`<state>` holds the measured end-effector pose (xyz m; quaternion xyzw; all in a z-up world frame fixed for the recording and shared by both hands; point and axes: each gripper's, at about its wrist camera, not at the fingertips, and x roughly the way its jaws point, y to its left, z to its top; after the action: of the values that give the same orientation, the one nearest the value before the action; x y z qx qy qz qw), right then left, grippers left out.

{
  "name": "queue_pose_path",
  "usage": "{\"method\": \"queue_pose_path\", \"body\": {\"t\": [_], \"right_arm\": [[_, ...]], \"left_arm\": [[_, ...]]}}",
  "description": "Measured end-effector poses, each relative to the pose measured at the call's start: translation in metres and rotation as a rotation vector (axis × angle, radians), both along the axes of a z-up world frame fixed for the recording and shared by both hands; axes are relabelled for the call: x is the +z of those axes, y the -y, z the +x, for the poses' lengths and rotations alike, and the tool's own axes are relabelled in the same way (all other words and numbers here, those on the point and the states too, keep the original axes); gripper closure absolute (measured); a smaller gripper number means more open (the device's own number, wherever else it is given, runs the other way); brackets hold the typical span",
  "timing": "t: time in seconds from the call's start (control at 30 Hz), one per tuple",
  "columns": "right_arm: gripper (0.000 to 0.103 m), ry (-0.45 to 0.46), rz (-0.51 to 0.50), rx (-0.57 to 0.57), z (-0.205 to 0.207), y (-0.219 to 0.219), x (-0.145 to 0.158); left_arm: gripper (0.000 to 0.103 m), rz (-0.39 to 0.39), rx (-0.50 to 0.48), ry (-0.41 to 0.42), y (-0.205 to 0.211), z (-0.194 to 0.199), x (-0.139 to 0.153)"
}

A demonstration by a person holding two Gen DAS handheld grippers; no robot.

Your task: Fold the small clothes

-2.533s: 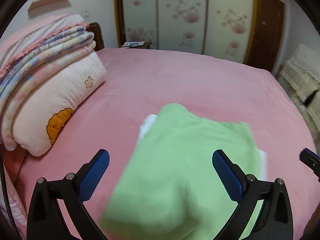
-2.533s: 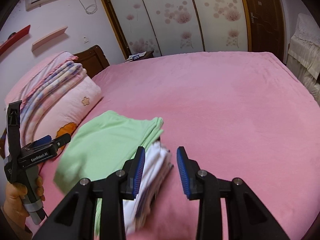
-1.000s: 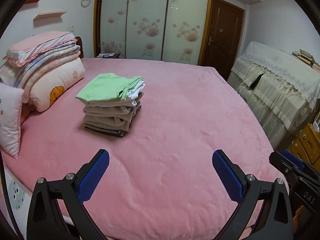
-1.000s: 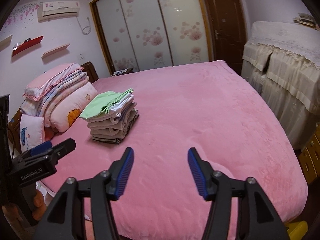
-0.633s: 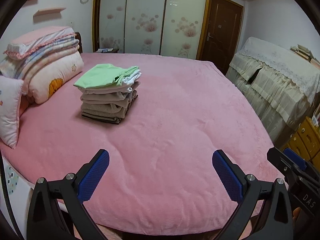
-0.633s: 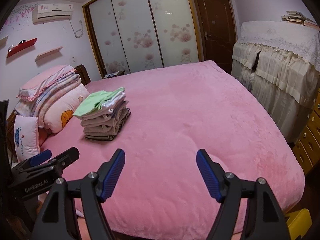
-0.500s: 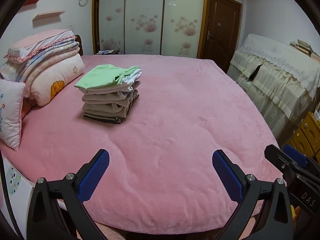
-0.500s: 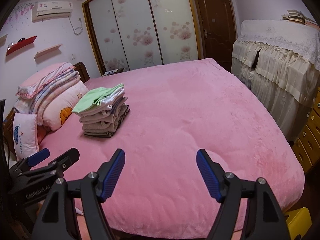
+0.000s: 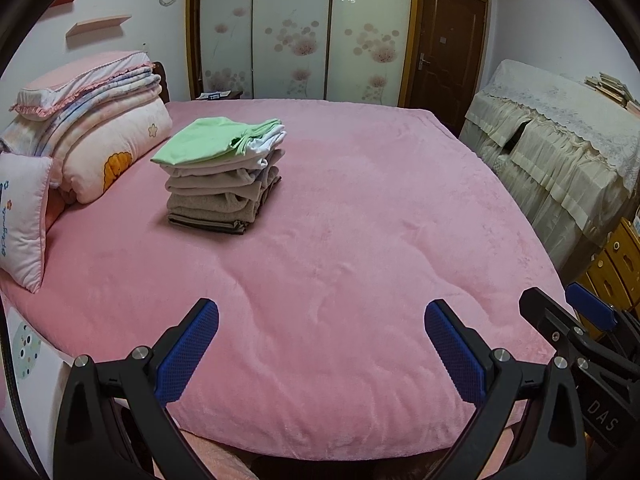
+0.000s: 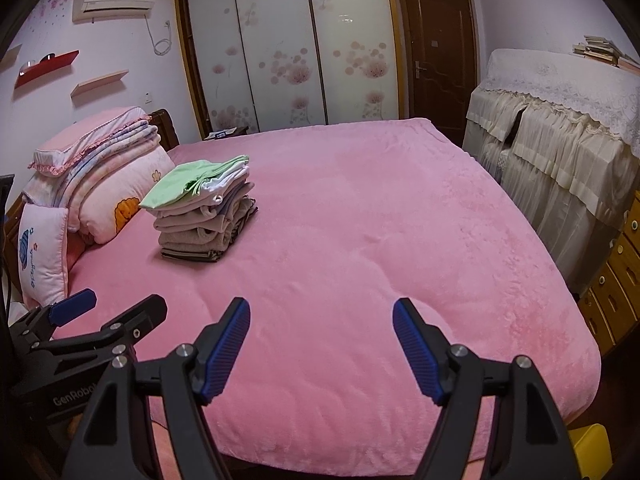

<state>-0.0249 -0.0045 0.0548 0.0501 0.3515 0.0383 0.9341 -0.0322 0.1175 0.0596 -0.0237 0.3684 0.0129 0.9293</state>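
Folded stack (image 9: pixel 224 184) on bed (image 9: pixel 360 240), perhaps eight garments.

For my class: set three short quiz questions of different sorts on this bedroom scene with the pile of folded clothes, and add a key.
1. True or false: the green garment lies on top of the pile of folded clothes.
2. What do the left gripper and right gripper hold? A) a towel B) nothing C) a pillow
3. Fill in: the pile rests on the pink ____.

Key: 1 true; 2 B, both stand open; 3 bed.
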Motion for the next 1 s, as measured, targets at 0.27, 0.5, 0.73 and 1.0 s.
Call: {"method": "queue_pose_path", "body": {"t": [0.27,0.5,0.73,1.0], "right_arm": [[0.028,0.000,-0.027,-0.003,0.002,0.002,-0.004],[0.028,-0.018,-0.031,-0.014,0.005,0.005,-0.008],[0.028,-0.013,-0.038,-0.022,0.004,0.009,-0.007],[0.028,-0.016,-0.039,-0.023,0.004,0.011,-0.008]], "left_arm": [[0.001,0.002,0.000,-0.007,-0.002,0.001,-0.001],[0.001,0.010,-0.015,-0.002,0.004,-0.002,0.000],[0.001,0.009,-0.020,-0.008,0.006,-0.001,0.001],[0.001,0.014,-0.021,-0.016,0.006,0.000,-0.001]]}}
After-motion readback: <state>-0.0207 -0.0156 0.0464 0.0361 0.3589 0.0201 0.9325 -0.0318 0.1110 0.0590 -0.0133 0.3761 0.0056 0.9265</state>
